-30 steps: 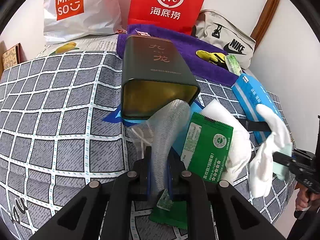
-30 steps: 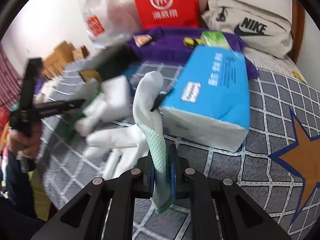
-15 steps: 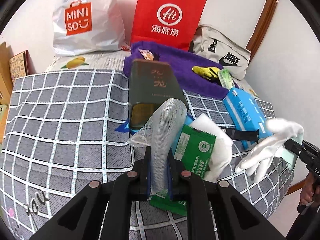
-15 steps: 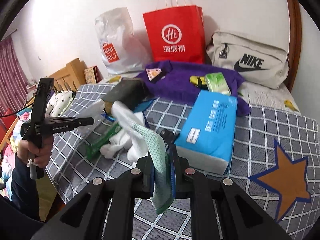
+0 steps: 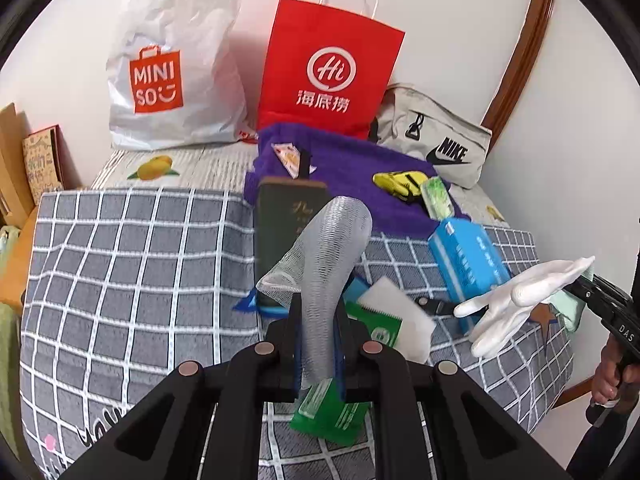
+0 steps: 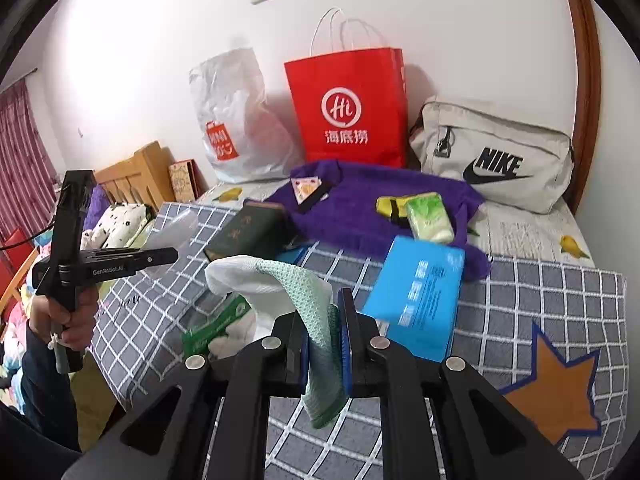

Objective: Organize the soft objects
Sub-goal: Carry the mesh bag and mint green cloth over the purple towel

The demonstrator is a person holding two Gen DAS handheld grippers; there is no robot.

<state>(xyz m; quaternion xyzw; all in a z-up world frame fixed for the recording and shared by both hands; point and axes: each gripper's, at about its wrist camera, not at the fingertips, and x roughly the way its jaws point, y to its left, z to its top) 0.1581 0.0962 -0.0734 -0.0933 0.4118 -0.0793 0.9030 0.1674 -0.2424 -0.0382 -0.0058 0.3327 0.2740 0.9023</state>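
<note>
Glove and mesh sleeve, both lifted above the bed.
My right claw (image 6: 324, 340) pinches the white glove (image 6: 256, 280) at its green cuff; my left claw (image 5: 318, 340) pinches the mesh sleeve (image 5: 328, 256). I fear the thin mesh slips out.

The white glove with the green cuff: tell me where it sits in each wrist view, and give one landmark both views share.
Left wrist view: white glove at the right edge, fingers hanging left, cuff clamped in the right gripper.
Right wrist view: bottom centre, green cuff pinched between the jaws, white part bulging up and left.
Shared landmark: the red paper bag against the back wall.
</note>
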